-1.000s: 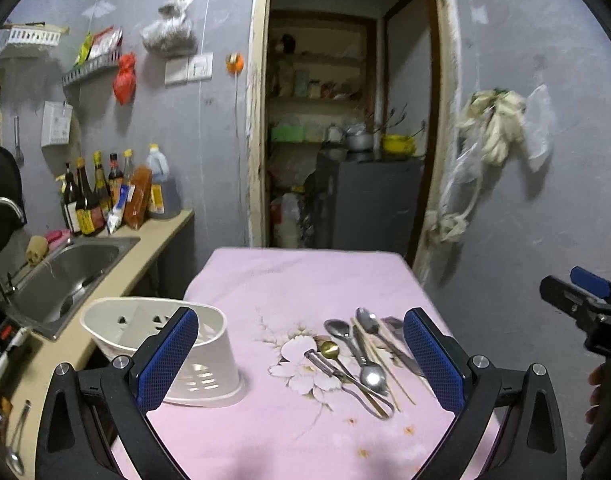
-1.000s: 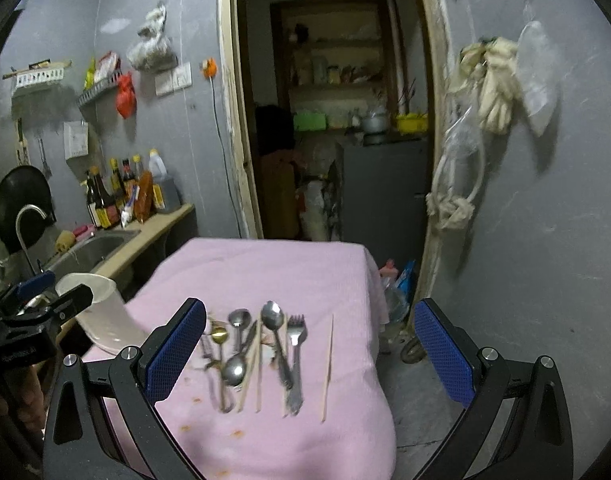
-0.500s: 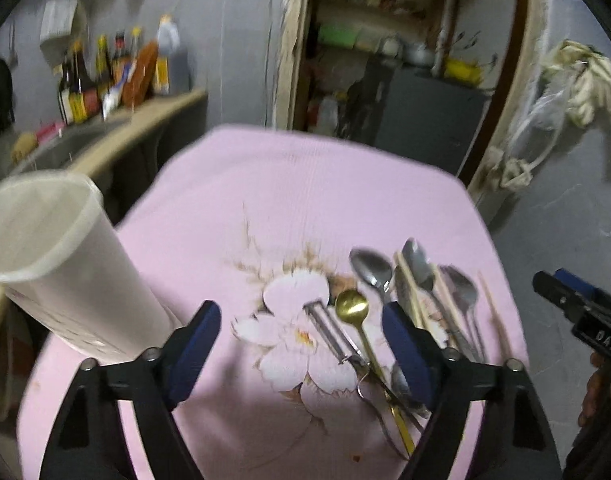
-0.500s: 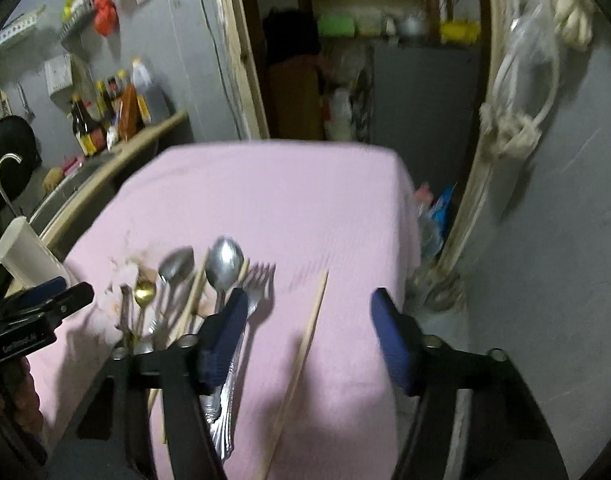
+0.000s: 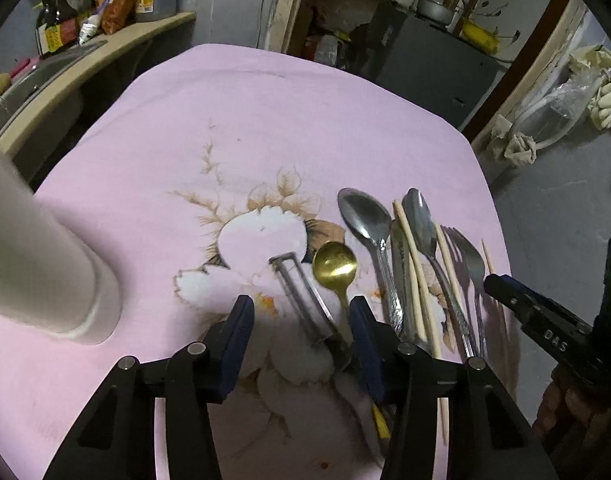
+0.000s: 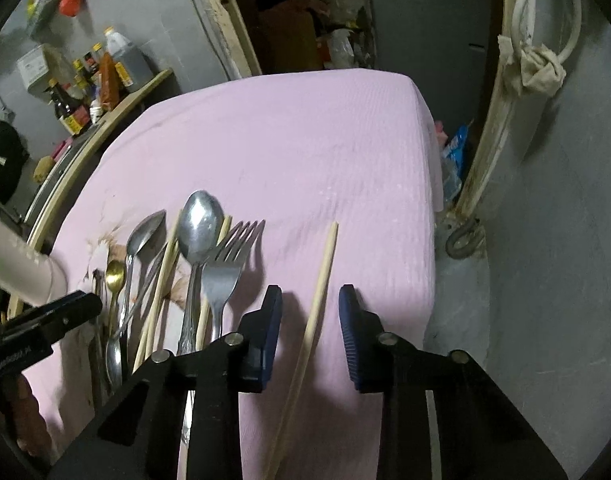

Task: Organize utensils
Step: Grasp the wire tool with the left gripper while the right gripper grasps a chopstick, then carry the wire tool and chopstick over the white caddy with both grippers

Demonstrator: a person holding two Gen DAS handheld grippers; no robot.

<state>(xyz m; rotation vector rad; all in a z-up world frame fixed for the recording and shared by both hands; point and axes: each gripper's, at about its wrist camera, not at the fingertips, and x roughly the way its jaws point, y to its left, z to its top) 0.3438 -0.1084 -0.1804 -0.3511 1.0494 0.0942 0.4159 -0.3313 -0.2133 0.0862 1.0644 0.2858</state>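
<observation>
My right gripper (image 6: 310, 328) sits low in the frame's centre, its jaws closing around the lone chopstick (image 6: 319, 280), which runs between the pads; neither pad presses it yet. I straddle it here because it lies apart from the pile, with bare cloth (image 6: 305, 140) on both sides, so nothing else gets caught.

My left gripper (image 5: 301, 340) is at bottom centre of its own view, jaws also closing, with the peeler (image 5: 305, 300) lying between the pads and not yet pinched. The gold spoon (image 5: 334, 266) lies just beside the right-hand pad, so I judge a clean close is tight there.

Right of these, the steel spoons (image 5: 363, 216), the fork (image 5: 467, 256) and more chopsticks lie side by side, handles toward me, easy to take one by one.

The white holder (image 5: 37, 264) fills the left edge of the left view, near the pile; I judge that is where everything goes.
</observation>
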